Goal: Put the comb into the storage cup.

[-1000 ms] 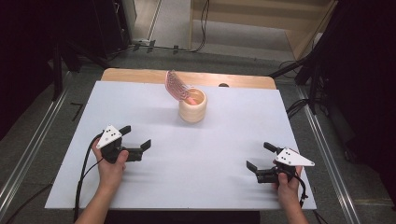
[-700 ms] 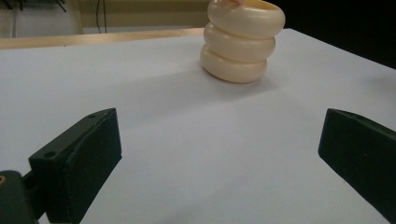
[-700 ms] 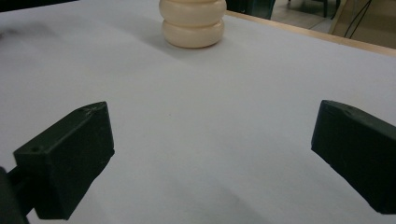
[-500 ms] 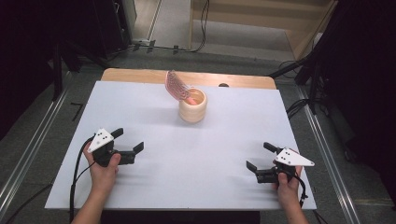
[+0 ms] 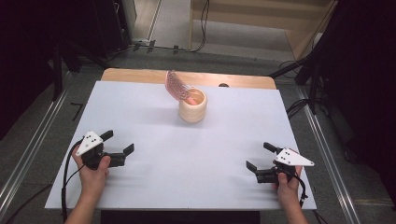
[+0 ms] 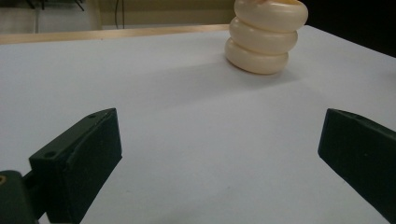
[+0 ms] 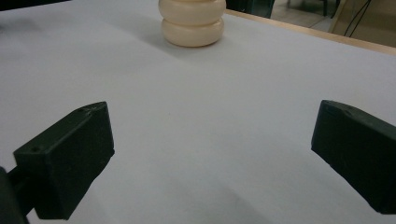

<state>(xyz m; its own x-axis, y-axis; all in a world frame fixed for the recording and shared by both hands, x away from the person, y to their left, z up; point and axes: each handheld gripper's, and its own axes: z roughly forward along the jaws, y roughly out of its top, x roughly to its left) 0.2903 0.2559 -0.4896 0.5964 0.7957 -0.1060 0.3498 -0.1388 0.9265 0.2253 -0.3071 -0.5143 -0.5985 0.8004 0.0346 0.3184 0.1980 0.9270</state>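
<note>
1. White table (image 5: 187,158) sat on a grey floor (image 5: 327,154) in a dark room.
2. A cream cup (image 5: 193,106) made of three fat rings stood near the far edge, with a pink ribbed thing (image 5: 175,85) sticking out of it.
3. The left gripper (image 5: 118,148) was low on the left, jaws wide apart, holding nothing.
4. The right gripper (image 5: 259,157) was low on the right, jaws also apart.

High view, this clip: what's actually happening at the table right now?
A person holds a two-jaw gripper in each hand over a white table. The left gripper and the right gripper both have their jaws open and hold nothing. A cream ribbed cup stands toward the far edge, untouched, with a pink ridged tool sticking out of it. Both grippers are near the table's front edge, well short of the cup.
</note>
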